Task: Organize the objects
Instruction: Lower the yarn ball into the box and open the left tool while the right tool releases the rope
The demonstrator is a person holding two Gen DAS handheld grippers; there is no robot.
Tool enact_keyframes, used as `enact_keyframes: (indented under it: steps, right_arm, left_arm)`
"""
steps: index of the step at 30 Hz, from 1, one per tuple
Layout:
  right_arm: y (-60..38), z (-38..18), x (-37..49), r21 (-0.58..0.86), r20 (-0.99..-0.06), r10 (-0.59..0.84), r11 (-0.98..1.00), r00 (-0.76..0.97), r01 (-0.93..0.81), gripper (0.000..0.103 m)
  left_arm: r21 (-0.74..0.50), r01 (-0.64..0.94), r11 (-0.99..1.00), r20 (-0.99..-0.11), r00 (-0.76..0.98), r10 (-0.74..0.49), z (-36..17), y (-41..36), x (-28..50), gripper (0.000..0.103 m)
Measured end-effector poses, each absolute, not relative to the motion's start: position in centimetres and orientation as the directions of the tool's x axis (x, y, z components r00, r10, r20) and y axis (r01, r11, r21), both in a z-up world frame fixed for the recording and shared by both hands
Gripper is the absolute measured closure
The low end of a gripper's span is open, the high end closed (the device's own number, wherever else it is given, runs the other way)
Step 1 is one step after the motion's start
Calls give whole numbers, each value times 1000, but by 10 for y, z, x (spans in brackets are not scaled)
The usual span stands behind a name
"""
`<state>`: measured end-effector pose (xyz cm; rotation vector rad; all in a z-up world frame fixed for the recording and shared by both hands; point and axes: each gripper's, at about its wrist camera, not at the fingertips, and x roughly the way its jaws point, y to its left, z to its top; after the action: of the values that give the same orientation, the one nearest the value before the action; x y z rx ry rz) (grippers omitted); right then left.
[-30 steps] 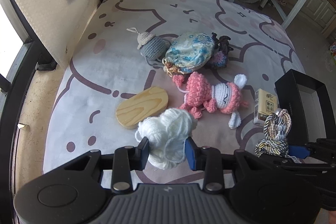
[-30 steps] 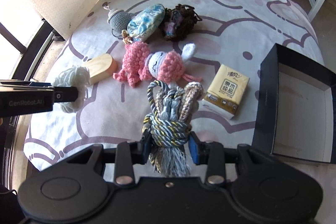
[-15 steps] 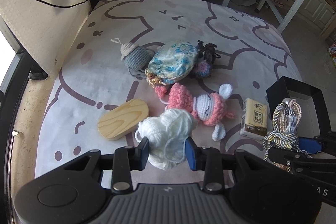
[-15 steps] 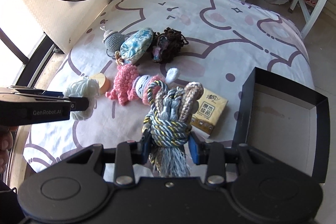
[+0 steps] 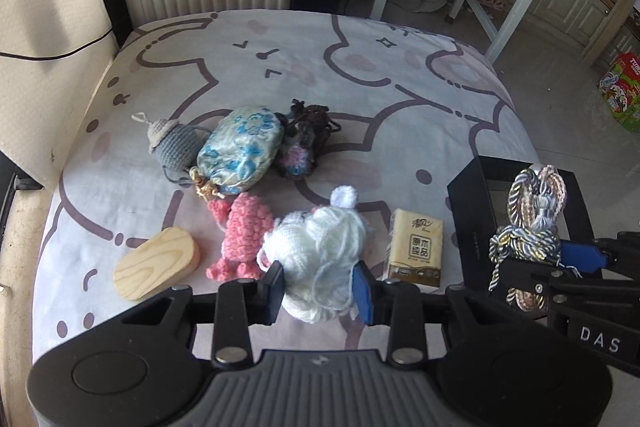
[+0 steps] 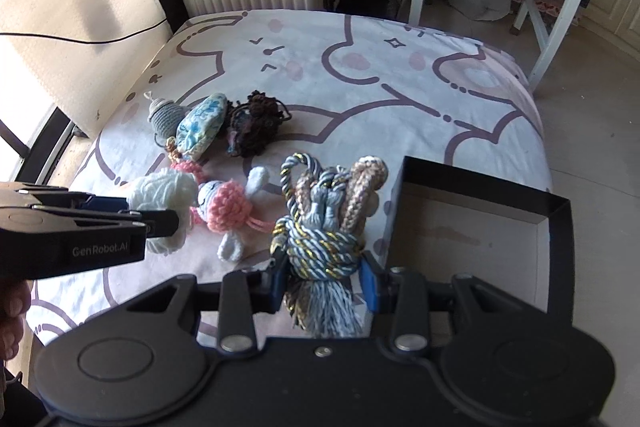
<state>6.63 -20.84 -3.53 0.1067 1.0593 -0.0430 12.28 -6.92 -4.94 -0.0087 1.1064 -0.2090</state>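
so the black box (image 6: 476, 227) is the thing that matters here, it sits open-topped at the right edge of the bench (image 6: 400, 75), and it looks empty from what i can see. my right hand-held gripper (image 6: 324, 281) is right next to it, clamped on the knotted rope tassel (image 6: 320, 227), loops up and fringe hanging down, so the knot's long axis runs roughly upright. the box's near-left corner is just to the right of the tassel and a bit further out, so i reckon that hand only needs a short slide right and forward to get over the opening. my left hand-held gripper (image 5: 320, 287) is pinched on the white yarn ball (image 5: 320, 251) and sits over the pink crochet doll (image 5: 244, 231), with the tissue pack (image 5: 416, 247) between it and the box, so it's the farther one. right goes first i think, left follows across.
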Motion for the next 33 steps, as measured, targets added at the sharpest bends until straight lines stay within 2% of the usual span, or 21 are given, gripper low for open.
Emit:
enact_keyframes:
  steps: [16, 33]
  right_arm:
    - [-286, -59, 65, 26, -902, -61, 980, 427, 195, 65]
    - [-320, -70, 62, -1, -918, -73, 983, 389, 183, 65]
  left_arm:
    - [-177, 227, 958, -888, 383, -255, -60, -144, 135, 66]
    - [-178, 280, 943, -899, 344, -272, -75, -200, 128, 66]
